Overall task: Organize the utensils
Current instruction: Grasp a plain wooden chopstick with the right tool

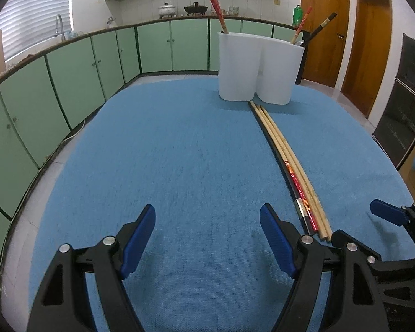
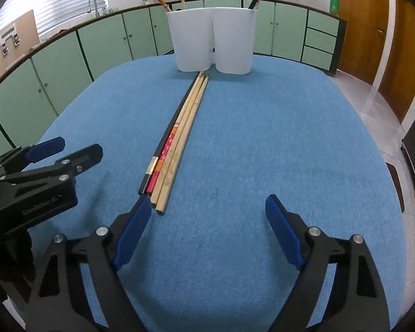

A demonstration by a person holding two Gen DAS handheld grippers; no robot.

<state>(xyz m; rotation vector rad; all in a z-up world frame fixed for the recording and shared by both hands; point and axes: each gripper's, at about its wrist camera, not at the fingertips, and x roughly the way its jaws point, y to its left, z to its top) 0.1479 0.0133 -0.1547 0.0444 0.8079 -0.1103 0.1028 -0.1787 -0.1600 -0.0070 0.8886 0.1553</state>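
Several chopsticks (image 1: 287,163) lie side by side on the blue cloth: one black, one red-patterned, two plain wood; they also show in the right wrist view (image 2: 174,144). Their far ends nearly touch a white two-compartment holder (image 1: 258,66), (image 2: 213,40). The holder has red chopsticks (image 1: 215,4) in its left compartment and a red one and a black one in its right. My left gripper (image 1: 207,221) is open and empty, left of the chopsticks' near ends. My right gripper (image 2: 206,211) is open and empty, its left finger (image 2: 132,227) beside their near ends.
The blue cloth (image 1: 166,152) covers the table. Green cabinets (image 1: 69,83) and a counter with pots run along the back and left. Wooden doors (image 1: 368,47) stand at the right. The left gripper also shows in the right wrist view (image 2: 41,166).
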